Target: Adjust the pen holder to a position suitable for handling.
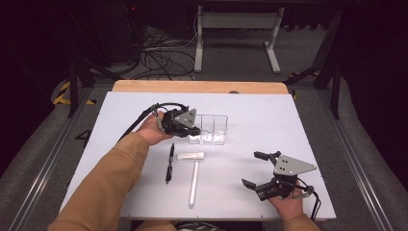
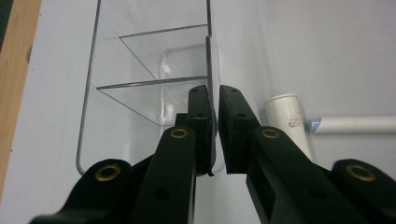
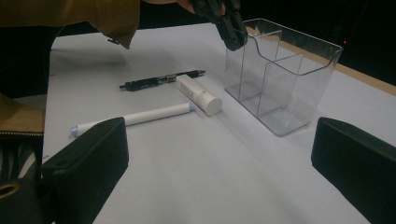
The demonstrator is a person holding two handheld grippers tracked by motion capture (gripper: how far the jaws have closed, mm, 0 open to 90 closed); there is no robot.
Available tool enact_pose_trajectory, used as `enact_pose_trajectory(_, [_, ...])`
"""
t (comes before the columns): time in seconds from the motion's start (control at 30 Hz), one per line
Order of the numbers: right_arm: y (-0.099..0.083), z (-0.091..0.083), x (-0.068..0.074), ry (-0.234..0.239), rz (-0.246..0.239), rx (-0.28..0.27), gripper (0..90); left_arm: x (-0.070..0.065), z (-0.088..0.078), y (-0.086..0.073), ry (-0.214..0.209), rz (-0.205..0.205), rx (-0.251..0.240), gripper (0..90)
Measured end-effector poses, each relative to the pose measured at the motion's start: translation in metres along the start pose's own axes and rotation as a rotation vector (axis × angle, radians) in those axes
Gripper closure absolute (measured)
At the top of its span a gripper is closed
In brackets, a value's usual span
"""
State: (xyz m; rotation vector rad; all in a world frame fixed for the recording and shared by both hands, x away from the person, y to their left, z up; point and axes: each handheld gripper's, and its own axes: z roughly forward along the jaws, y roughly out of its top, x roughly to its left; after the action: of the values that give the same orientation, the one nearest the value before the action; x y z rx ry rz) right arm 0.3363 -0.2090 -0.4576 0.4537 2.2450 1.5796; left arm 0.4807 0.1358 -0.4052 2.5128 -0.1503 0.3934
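Two grippers work over the tabletop. Toward its far-left part, the left gripper point(image 2: 215, 135) pinches a wall of the clear organizer point(image 1: 211, 126). Nearer the front edge lie a black pen point(image 1: 170, 162), a short white tube point(image 1: 190, 156) and a long white marker point(image 1: 194, 184). By the front-right corner, the right gripper point(image 1: 254, 169) holds its jaws wide apart, gripping nothing.

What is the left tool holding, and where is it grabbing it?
The left tool pinches the clear plastic divided box by the top edge of one wall. The right tool is open, holding nothing.
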Motion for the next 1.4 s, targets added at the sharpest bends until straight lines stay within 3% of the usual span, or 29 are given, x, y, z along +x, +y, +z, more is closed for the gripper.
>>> enact_pose_trajectory(0.1, [0.0,0.0,0.0,0.002,0.0,0.002,4.6,0.001,0.0,0.0,0.008,-0.025,0.002,82.8])
enact_pose_trajectory(0.17, [0.0,0.0,0.0,0.001,0.0,0.003,4.6,0.003,0.0,0.0,-0.005,-0.101,-0.003,82.8])
enact_pose_trajectory(0.23, [0.0,0.0,0.0,0.002,0.0,0.003,4.6,0.004,0.0,0.001,-0.022,-0.141,-0.003,83.6])
enact_pose_trajectory(0.4, [0.0,0.001,0.0,0.005,0.0,0.005,4.6,0.006,0.0,0.002,-0.035,-0.185,-0.007,84.0])
enact_pose_trajectory(0.5, [0.0,0.0,0.0,0.006,-0.001,0.002,4.5,0.006,0.0,0.002,-0.032,-0.183,-0.003,83.5])
enact_pose_trajectory(0.63, [0.0,0.001,0.0,0.008,0.001,0.004,4.5,0.005,-0.001,0.002,-0.009,-0.142,-0.001,82.8])
enact_pose_trajectory(0.83, [0.0,0.0,0.0,0.01,0.001,0.001,4.4,0.003,-0.001,0.003,-0.017,-0.097,0.008,84.2])
enact_pose_trajectory(1.2, [-0.001,0.001,0.0,0.015,0.008,0.0,4.3,0.003,-0.003,0.002,0.002,-0.068,0.023,83.2])
enact_pose_trajectory(1.27, [-0.001,0.001,0.0,0.016,0.009,0.001,4.2,0.002,-0.004,0.003,0.029,-0.073,0.021,81.0])
enact_pose_trajectory(1.4, [-0.001,0.001,0.0,0.02,0.009,0.001,4.1,0.003,-0.012,0.003,0.045,-0.141,-0.002,72.8])
